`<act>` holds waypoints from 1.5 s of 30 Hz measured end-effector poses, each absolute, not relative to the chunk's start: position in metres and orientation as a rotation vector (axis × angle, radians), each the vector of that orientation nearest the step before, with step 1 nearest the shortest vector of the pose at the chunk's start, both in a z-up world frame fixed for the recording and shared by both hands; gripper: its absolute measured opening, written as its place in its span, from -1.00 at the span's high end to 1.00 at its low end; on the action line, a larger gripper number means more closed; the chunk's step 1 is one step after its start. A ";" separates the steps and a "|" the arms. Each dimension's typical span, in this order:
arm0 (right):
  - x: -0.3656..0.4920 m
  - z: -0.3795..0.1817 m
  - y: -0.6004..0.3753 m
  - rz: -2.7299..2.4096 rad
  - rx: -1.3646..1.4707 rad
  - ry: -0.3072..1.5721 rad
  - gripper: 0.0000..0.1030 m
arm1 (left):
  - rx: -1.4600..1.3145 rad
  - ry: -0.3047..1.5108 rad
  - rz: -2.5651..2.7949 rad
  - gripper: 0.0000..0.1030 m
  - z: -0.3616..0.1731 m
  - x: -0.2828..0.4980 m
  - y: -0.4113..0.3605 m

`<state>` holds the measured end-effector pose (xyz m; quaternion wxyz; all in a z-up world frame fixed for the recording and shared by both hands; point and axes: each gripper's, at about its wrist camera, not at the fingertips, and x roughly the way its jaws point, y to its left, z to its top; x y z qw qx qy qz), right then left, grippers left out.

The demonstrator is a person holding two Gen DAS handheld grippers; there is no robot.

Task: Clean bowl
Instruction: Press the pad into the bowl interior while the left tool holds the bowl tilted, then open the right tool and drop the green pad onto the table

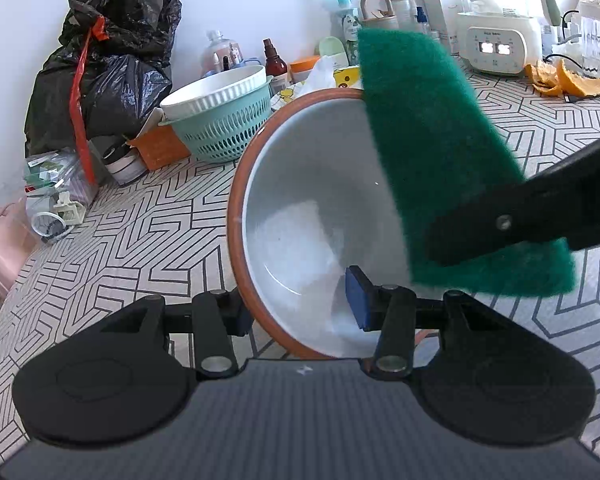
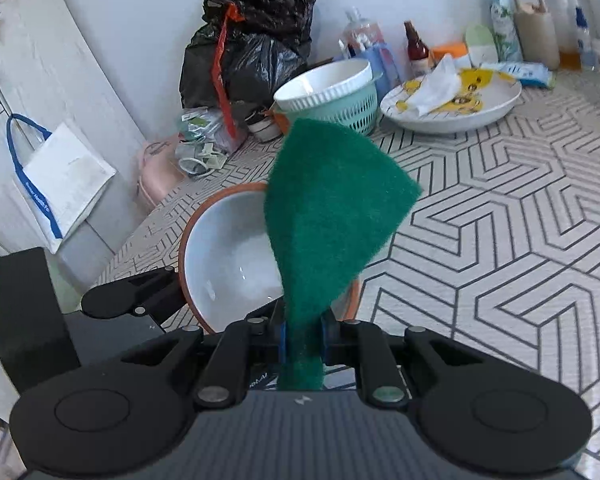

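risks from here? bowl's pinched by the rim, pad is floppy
1. The left hand-held gripper holds the tilted bowl by its rim only; scrubbing pressure could twist it loose.
2. The right hand-held gripper pinches just one end of the scouring pad, so it may fold or pull out.

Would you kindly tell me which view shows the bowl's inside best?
The left wrist view: the bowl fills the centre, its white inside mostly visible. In the right wrist view the pad covers its right half.
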<state>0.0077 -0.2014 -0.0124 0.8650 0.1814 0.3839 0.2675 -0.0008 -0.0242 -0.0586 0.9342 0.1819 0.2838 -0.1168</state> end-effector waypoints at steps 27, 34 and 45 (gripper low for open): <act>0.016 -0.009 -0.189 0.468 0.224 0.888 -0.36 | 0.338 0.592 -0.268 0.15 -0.059 0.000 -0.023; 0.009 -0.008 -0.185 0.436 0.134 0.861 -0.50 | 0.343 0.593 -0.278 0.15 -0.059 0.000 -0.022; 0.007 -0.012 -0.183 0.418 0.057 0.832 -0.61 | 0.341 0.601 -0.279 0.14 -0.058 0.003 -0.022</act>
